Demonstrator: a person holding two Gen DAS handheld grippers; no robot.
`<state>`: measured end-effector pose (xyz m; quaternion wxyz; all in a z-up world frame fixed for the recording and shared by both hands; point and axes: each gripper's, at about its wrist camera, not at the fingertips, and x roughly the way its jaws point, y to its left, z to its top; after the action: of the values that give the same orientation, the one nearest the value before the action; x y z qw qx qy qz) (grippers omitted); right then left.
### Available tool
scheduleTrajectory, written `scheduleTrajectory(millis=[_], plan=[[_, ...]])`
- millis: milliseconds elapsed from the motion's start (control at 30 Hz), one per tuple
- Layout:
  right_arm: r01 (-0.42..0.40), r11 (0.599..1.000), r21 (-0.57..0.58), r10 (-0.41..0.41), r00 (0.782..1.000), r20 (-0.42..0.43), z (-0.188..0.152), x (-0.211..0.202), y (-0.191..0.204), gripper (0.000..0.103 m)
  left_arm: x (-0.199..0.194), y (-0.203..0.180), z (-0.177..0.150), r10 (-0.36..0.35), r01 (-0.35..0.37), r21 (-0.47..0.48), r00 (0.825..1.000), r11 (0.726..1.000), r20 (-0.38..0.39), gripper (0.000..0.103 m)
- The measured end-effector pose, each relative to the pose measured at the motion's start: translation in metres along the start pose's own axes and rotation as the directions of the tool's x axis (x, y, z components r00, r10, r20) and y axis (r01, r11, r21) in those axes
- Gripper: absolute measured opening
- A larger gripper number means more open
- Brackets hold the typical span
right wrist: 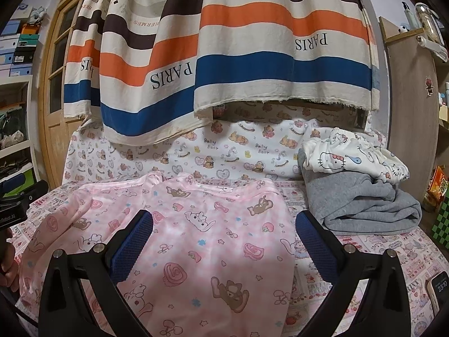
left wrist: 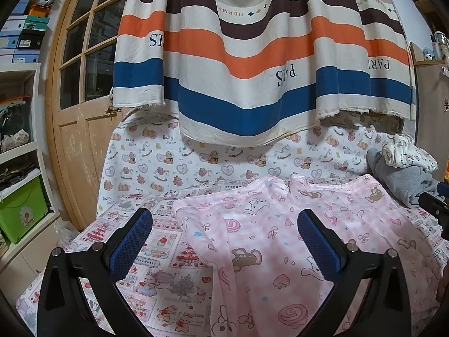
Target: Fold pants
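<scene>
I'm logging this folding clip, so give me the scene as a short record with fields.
surface: bed with printed sheet
garment: pink pants, spread flat, unfolded
left gripper: open, above the pants, holding nothing
right gripper: open, above the pants, holding nothing
pile at right: grey garment with white printed garment on top
behind: striped curtain

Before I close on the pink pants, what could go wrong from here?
1. Both grippers, left and right, are open above the pink pants; a deep pinch could also catch the printed sheet beneath.
2. The grey folded garment lies right beside the pants' edge; a wide right sweep might drag it.
3. A phone rests on the sheet near the right gripper and could get knocked.
</scene>
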<state>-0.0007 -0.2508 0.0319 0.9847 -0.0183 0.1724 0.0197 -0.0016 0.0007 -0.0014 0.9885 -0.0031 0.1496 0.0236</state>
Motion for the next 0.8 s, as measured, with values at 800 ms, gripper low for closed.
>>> scheduleTrajectory(millis=[800], plan=[[0.001,1.0,-0.001,-0.001,1.0,-0.002,0.0002,-0.0006,-0.0001,0.102,-0.0012,0.0005,-0.0009,0.007,-0.007,0.001,1.0,1.0,0.001,0.103]])
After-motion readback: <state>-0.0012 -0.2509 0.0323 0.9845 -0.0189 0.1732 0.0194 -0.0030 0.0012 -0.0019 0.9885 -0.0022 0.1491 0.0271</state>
